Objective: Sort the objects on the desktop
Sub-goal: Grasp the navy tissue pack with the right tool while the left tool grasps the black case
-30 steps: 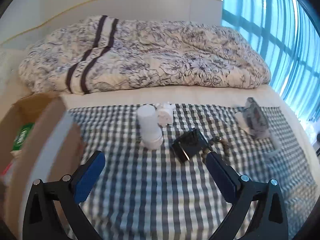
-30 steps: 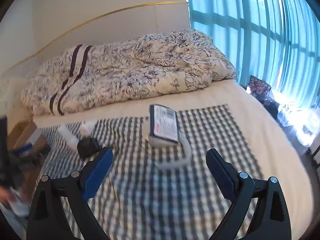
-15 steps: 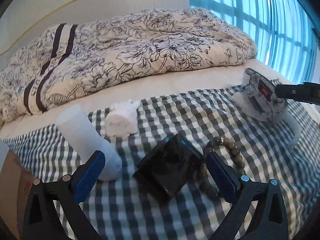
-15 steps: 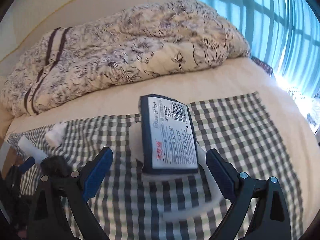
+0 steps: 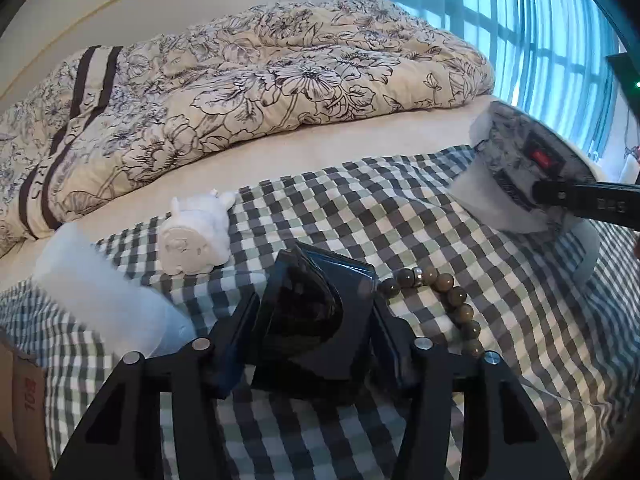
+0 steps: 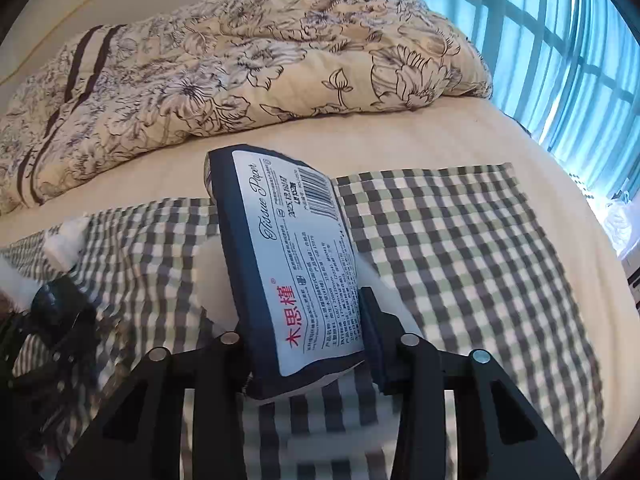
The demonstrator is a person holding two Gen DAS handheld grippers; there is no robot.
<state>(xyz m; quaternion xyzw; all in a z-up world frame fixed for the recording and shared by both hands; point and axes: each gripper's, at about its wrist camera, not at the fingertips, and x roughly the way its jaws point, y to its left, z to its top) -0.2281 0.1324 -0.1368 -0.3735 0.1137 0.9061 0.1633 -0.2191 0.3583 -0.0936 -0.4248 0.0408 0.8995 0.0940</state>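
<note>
Left tool now clamps black case | right tool clamps tissue pack (both were apart)

My left gripper is hemmed in: a white bottle just to its left, a bead bracelet just to its right, a white roll ahead. Right of my right gripper, the checked cloth lies bare.

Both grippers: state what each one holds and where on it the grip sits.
The left gripper clamps the black packet by its two sides. The right gripper clamps the tissue pack across its near end.
</note>
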